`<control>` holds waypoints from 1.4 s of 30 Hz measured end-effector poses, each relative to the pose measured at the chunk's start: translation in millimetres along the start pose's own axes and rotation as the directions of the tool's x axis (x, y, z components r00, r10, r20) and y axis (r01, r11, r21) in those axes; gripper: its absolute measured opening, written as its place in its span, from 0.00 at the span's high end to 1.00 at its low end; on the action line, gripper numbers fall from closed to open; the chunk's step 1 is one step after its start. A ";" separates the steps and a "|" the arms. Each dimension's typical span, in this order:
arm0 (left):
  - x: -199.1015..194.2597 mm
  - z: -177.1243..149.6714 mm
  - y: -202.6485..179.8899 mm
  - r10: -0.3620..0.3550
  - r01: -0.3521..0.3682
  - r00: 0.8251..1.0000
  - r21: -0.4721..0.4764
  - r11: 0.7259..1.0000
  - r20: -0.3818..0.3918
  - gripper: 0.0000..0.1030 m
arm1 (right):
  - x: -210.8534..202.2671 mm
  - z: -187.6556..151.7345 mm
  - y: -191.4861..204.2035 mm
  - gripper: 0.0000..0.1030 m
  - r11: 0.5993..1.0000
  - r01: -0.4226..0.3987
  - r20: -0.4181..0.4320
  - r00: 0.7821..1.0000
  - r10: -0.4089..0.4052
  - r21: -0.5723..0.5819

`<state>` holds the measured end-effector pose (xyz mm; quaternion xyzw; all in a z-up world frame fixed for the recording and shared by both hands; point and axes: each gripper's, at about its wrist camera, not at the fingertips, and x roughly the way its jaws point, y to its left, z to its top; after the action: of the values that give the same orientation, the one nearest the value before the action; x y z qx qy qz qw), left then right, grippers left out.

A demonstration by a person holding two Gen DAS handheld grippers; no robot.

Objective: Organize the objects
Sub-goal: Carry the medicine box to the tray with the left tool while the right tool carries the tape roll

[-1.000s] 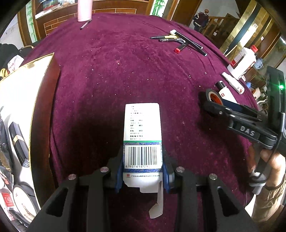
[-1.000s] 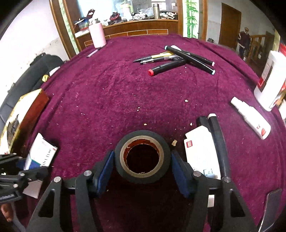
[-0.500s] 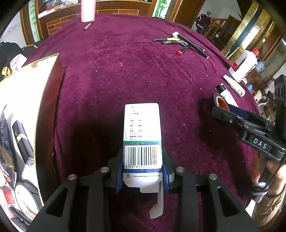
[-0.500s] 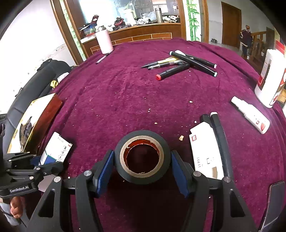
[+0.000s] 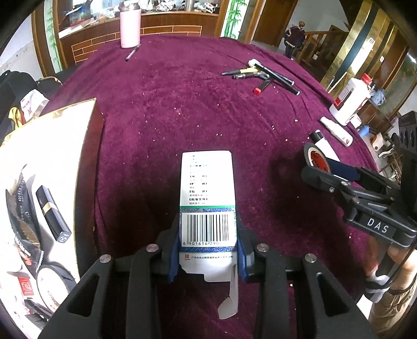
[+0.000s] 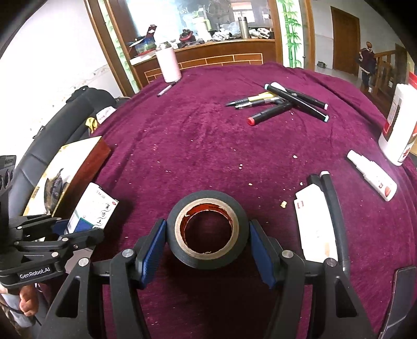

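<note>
Here the left gripper (image 5: 207,247) clamps the medicine box (image 5: 207,193), the right gripper (image 6: 207,250) the tape roll (image 6: 206,232), above the maroon tablecloth (image 6: 208,140).

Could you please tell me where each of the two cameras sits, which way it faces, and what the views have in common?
Left wrist: on the left gripper, looking down over the medicine box it clamps; the other gripper and its hand show at right.
Right wrist: on the right gripper, looking down over the tape roll it clamps; the left gripper and fingers show at lower left.
Shared: purple tablecloth, pens, pink bottle, open storage box.
</note>
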<state>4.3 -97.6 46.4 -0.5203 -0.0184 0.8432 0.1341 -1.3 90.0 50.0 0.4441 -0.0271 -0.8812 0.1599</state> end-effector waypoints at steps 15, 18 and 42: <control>-22.9 -4.8 9.6 -0.001 0.003 0.999 -0.032 0.999 0.044 0.68 | -6.7 -1.8 14.5 0.34 0.999 -0.041 0.008 0.999 0.041 -0.020; -28.5 -5.5 15.6 0.003 -0.001 0.999 -0.043 0.999 0.054 0.68 | -7.9 -2.3 15.0 0.34 0.999 -0.044 0.013 0.999 0.044 -0.021; -57.1 -29.7 56.1 0.035 -0.018 0.995 -0.174 0.985 0.096 0.68 | -0.2 -1.2 33.1 0.34 0.995 -0.078 0.001 0.997 0.078 -0.055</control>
<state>43.0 -168.9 73.1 -0.4880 -0.0912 0.8648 0.0760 8.3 58.8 55.8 0.4368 -0.0202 -0.8753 0.2063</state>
